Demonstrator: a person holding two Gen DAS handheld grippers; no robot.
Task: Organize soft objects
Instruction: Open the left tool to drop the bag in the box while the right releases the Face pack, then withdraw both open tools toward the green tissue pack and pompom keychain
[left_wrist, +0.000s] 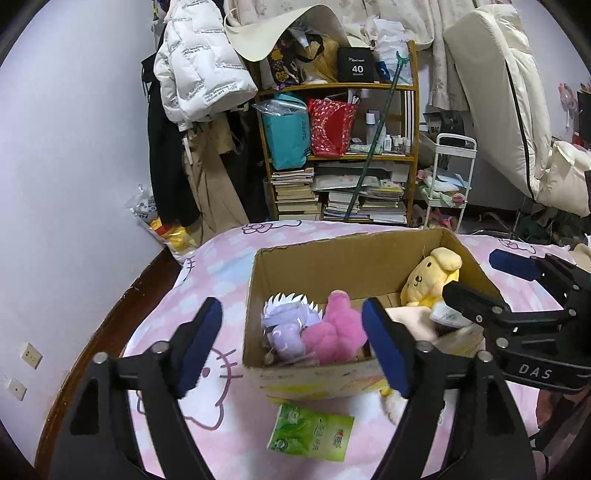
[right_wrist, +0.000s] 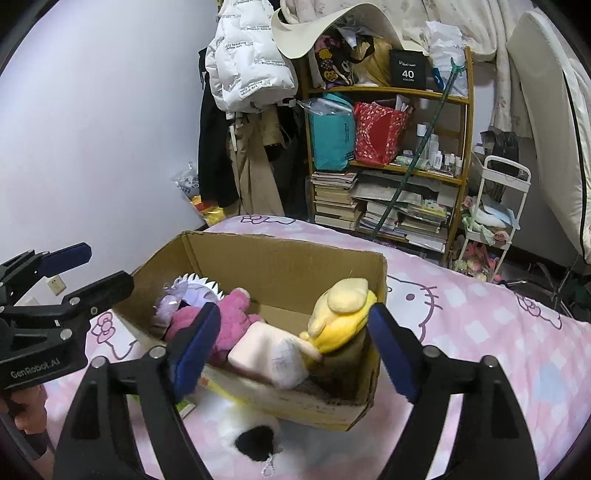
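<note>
An open cardboard box (left_wrist: 314, 258) (right_wrist: 280, 258) stands on the pink Hello Kitty bedspread (left_wrist: 207, 280) (right_wrist: 480, 321). Inside lie a purple plush (left_wrist: 284, 325) (right_wrist: 177, 295), a pink plush (left_wrist: 336, 328) (right_wrist: 229, 314) and a yellow dog plush (left_wrist: 432, 277) (right_wrist: 343, 310) with a pale pink body (right_wrist: 258, 350) leaning over the near wall. A white and black plush (right_wrist: 251, 435) lies on the bed in front of the box. My left gripper (left_wrist: 291, 350) (right_wrist: 103, 269) is open and empty before the box. My right gripper (right_wrist: 291, 354) (left_wrist: 480, 280) is open and empty over the box's near edge.
A green tissue pack (left_wrist: 310, 432) lies on the bed in front of the box. Behind the bed stand a cluttered wooden bookshelf (left_wrist: 340, 155) (right_wrist: 388, 155), hanging coats (left_wrist: 195, 66), a white trolley (left_wrist: 447, 177) and a folded mattress (left_wrist: 509, 96).
</note>
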